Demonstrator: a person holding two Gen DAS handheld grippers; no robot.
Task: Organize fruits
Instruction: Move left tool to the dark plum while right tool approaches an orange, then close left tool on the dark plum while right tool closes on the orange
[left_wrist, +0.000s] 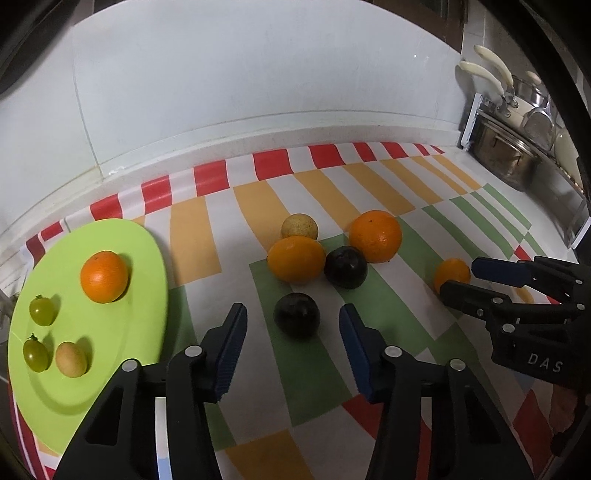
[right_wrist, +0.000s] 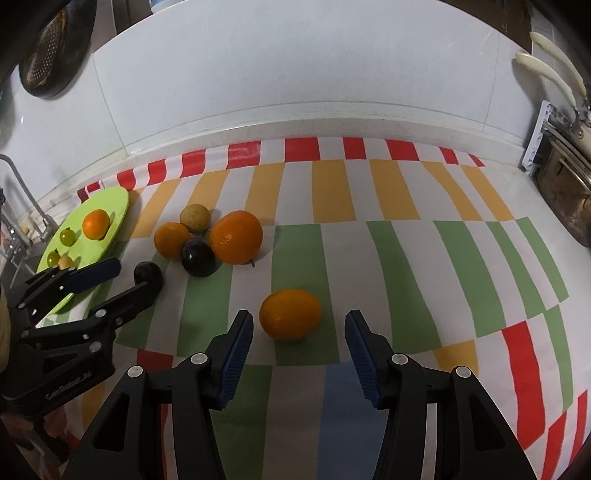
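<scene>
The left tool hangs with jaws apart around a dark plum on the striped desk, pads clear of it. The right tool likewise straddles an orange without touching. A lime-green plate at left carries an orange, two green fruits and a small tan one.

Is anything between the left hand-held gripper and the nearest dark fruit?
Nothing visible: the left hand-held gripper stands open, and the dark fruit lies just ahead between its fingertips, with only bare cloth below.
</scene>
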